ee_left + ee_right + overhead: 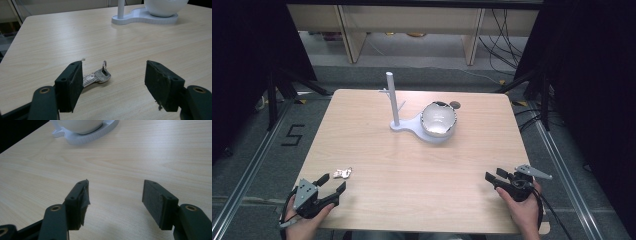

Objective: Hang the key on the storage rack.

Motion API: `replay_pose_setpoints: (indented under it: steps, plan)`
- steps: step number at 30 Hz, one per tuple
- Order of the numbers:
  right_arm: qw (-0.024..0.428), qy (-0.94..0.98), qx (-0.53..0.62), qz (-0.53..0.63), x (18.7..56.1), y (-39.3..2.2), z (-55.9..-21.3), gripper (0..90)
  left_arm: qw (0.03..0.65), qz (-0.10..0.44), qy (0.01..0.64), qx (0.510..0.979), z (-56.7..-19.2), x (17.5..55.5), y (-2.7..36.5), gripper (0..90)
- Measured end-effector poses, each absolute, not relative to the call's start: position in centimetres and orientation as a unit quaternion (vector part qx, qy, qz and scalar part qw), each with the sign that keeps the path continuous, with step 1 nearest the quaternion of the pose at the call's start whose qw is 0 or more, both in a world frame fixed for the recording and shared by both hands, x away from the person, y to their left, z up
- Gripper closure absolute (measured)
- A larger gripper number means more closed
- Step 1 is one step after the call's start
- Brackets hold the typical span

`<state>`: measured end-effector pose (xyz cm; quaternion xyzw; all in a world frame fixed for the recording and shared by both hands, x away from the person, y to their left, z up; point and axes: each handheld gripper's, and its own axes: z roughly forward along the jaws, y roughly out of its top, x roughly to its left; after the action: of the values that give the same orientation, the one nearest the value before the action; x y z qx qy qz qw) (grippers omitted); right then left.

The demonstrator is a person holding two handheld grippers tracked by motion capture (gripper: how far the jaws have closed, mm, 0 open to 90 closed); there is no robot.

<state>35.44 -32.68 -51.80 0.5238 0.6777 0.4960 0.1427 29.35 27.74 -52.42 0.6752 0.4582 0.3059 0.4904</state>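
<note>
A small bunch of silver keys lies flat on the wooden table near its front left. My left gripper stands open just behind the keys, with its left jaw beside them and not touching. At the front right my right gripper is open above bare wood, nothing between its jaws. A white stand with an upright peg post and a round bowl sits at the table's far middle.
The white stand's base lies well ahead of both grippers. Black curtains and metal frames flank the table; shelving legs and cables are behind it. The table's front edge runs close under both hands.
</note>
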Motion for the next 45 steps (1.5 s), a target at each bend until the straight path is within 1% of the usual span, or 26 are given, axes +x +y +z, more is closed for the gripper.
replay_pose_setpoints:
  steps: [3,5,6,7,8,9,10,12,13,14,15,19,21,22,23,24,26,30,33,34,38,39,41,43,44,45]
  plan:
    - [0.149,0.683,0.515,0.496,35.6,-32.8,-51.9,38.8,0.482,0.31,0.459,0.679,-52.4,29.3,27.6,31.5]
    - [0.146,0.683,0.515,0.496,35.6,-32.8,-51.9,38.6,0.484,0.31,0.457,0.68,-52.4,29.3,27.6,31.8]
    - [0.135,0.678,0.527,0.494,35.4,-32.6,-51.7,38.4,0.486,0.311,0.454,0.679,-52.4,29.3,27.5,31.8]
    - [0.148,0.689,0.513,0.49,35.5,-32.7,-51.8,38.0,0.491,0.311,0.449,0.679,-52.5,29.3,27.5,31.9]
    - [0.132,0.683,0.528,0.486,35.3,-32.4,-51.6,37.9,0.489,0.309,0.45,0.681,-52.5,29.3,27.5,32.4]
    - [0.133,0.686,0.524,0.486,35.4,-32.3,-51.7,37.8,0.484,0.304,0.455,0.683,-52.4,29.4,27.5,32.6]
    - [0.152,0.694,0.514,0.48,35.6,-32.5,-51.8,37.4,0.478,0.301,0.455,0.689,-52.4,29.5,27.6,32.6]
    - [0.155,0.694,0.519,0.474,35.6,-32.4,-51.7,37.0,0.47,0.294,0.462,0.692,-52.3,29.7,27.6,34.1]
    - [0.155,0.694,0.519,0.474,35.6,-32.4,-51.7,37.0,0.461,0.29,0.465,0.698,-52.2,29.8,27.6,34.1]
    - [0.139,0.689,0.535,0.47,35.4,-32.3,-51.6,36.9,0.447,0.281,0.469,0.708,-52.0,30.1,27.5,34.1]
    - [0.136,0.687,0.534,0.474,35.4,-32.4,-51.6,36.9,0.426,0.272,0.476,0.72,-51.6,30.5,27.4,34.3]
    - [0.144,0.696,0.52,0.474,35.6,-32.8,-51.7,36.9,0.401,0.259,0.486,0.732,-50.4,31.3,27.2,35.2]
    - [0.143,0.696,0.52,0.475,35.6,-32.8,-51.7,36.9,0.377,0.227,0.504,0.743,-48.6,32.5,27.1,37.8]
    - [0.143,0.695,0.52,0.475,35.6,-32.7,-51.7,36.9,0.359,0.211,0.502,0.758,-48.0,33.1,27.4,39.2]
    - [0.143,0.695,0.52,0.475,35.6,-32.7,-51.7,36.9,0.359,0.211,0.502,0.758,-48.0,33.1,27.4,39.1]
    - [0.143,0.695,0.519,0.476,35.7,-32.6,-51.7,37.0,0.337,0.175,0.51,0.772,-47.1,34.2,27.2,39.8]
    - [0.142,0.693,0.524,0.475,35.7,-32.5,-51.8,37.0,0.323,0.172,0.508,0.78,-46.6,34.8,27.0,41.2]
    - [0.141,0.694,0.518,0.481,35.8,-32.6,-51.8,37.1,0.259,0.113,0.499,0.819,-44.9,37.6,26.3,41.7]
    - [0.134,0.692,0.522,0.481,35.7,-32.6,-51.8,37.1,0.238,0.107,0.494,0.83,-44.3,38.6,26.1,43.1]
    - [0.131,0.69,0.523,0.483,35.7,-32.5,-51.8,37.2,0.215,0.094,0.488,0.841,-43.9,39.7,25.9,43.9]
    - [0.134,0.693,0.522,0.48,35.7,-32.6,-51.7,37.3,0.195,0.08,0.477,0.853,-44.1,41.0,25.4,46.3]
    - [0.134,0.694,0.518,0.482,35.7,-32.6,-51.8,37.3,0.18,0.074,0.463,0.864,-44.1,41.5,25.2,47.4]
    - [0.135,0.694,0.519,0.481,35.7,-32.6,-51.8,37.3,0.158,0.079,0.435,0.883,-44.3,42.3,24.7,52.7]
    - [0.138,0.694,0.517,0.482,35.8,-32.6,-51.8,37.3,0.149,0.072,0.429,0.888,-44.3,42.6,24.5,53.5]
    - [0.136,0.693,0.522,0.478,35.8,-32.6,-51.8,37.4,0.15,0.054,0.448,0.88,-44.6,43.1,24.2,55.2]
    - [0.136,0.693,0.522,0.478,35.8,-32.6,-51.8,37.4,0.15,0.054,0.448,0.88,-44.6,43.1,24.2,56.6]
